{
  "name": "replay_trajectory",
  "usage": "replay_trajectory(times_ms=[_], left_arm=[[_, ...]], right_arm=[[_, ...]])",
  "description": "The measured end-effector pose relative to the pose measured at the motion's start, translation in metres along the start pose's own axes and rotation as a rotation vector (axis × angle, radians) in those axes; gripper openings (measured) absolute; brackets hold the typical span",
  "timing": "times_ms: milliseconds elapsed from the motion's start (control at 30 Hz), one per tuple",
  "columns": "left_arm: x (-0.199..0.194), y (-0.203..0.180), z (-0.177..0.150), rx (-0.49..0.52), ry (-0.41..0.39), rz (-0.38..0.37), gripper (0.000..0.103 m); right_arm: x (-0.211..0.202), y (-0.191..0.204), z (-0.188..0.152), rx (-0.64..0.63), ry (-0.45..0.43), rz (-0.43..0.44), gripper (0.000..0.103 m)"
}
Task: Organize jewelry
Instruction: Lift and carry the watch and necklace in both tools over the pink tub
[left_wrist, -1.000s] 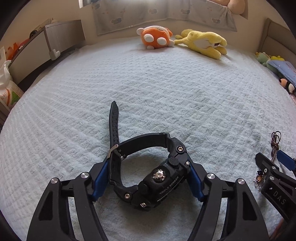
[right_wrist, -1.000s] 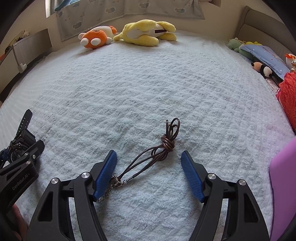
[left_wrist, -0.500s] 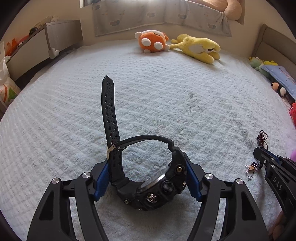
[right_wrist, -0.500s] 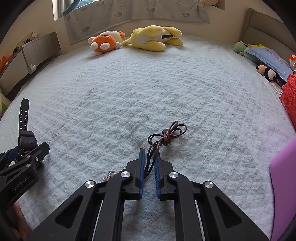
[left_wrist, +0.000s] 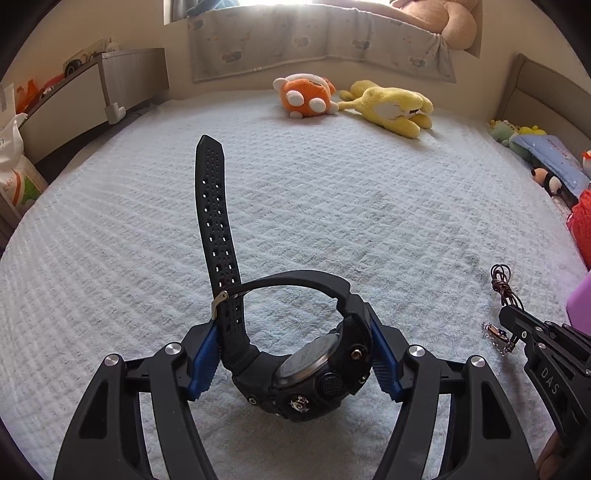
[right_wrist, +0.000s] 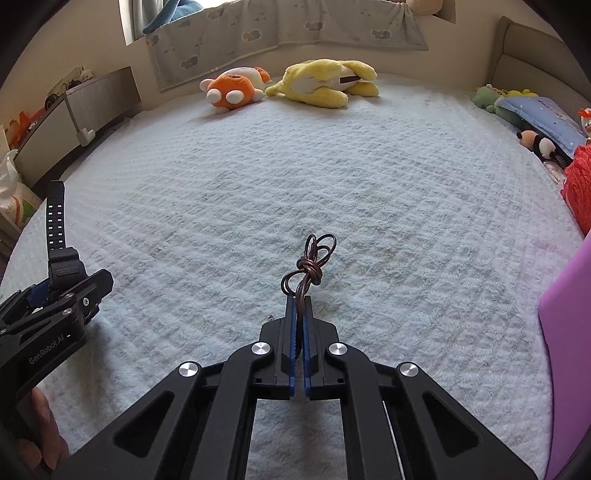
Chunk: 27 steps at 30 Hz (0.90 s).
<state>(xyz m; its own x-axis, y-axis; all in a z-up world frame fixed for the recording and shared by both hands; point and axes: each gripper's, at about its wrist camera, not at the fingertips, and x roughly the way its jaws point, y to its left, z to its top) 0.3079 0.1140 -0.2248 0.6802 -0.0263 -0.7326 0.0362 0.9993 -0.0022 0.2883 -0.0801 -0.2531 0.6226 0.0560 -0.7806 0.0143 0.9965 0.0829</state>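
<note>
A chunky black watch (left_wrist: 314, 373) is clamped between the blue pads of my left gripper (left_wrist: 291, 356), lifted off the pale blue blanket (left_wrist: 332, 192). Its perforated strap (left_wrist: 216, 221) sticks up and away. In the right wrist view the same watch (right_wrist: 59, 258) and left gripper (right_wrist: 70, 295) show at the left edge. My right gripper (right_wrist: 300, 306) is shut on a brown knotted cord necklace (right_wrist: 308, 266), whose loops poke out past the fingertips. The left wrist view shows that cord (left_wrist: 504, 284) with small charms (left_wrist: 496, 334) dangling below the right gripper (left_wrist: 511, 317).
Orange (left_wrist: 306, 94) and yellow (left_wrist: 391, 107) plush toys lie at the far edge of the bed. More toys and a blue pillow (right_wrist: 539, 114) line the right side. A purple object (right_wrist: 565, 350) stands at the near right. A low shelf (left_wrist: 92, 88) and a bag (left_wrist: 14, 173) flank the left.
The right gripper closed on the cord necklace and raised it. The left gripper lifted the watch off the blanket; the watch tipped so its strap now stands up.
</note>
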Motion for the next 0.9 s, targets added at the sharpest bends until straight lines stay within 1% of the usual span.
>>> replay_trajectory(times_ms=[267, 500, 633, 733, 900], left_arm=[[-0.038, 0.012, 0.003, 0.001, -0.012, -0.001, 0.067], [-0.089, 0.02, 0.009, 0.013, -0.005, 0.001, 0.067], [-0.126, 0.023, 0.018, 0.026, -0.015, -0.009, 0.067], [-0.156, 0.021, 0.023, 0.055, -0.021, -0.027, 0.067], [-0.206, 0.011, 0.029, 0.106, 0.002, -0.076, 0.067]], right_arm=[[-0.035, 0.016, -0.006, -0.017, 0.001, 0.016, 0.003], [-0.088, 0.031, -0.007, -0.018, 0.011, 0.036, 0.003], [-0.129, 0.035, -0.004, 0.002, 0.009, 0.038, 0.003], [-0.163, 0.036, -0.003, 0.017, 0.003, 0.033, 0.003], [-0.224, 0.033, -0.003, 0.038, 0.005, 0.016, 0.003]])
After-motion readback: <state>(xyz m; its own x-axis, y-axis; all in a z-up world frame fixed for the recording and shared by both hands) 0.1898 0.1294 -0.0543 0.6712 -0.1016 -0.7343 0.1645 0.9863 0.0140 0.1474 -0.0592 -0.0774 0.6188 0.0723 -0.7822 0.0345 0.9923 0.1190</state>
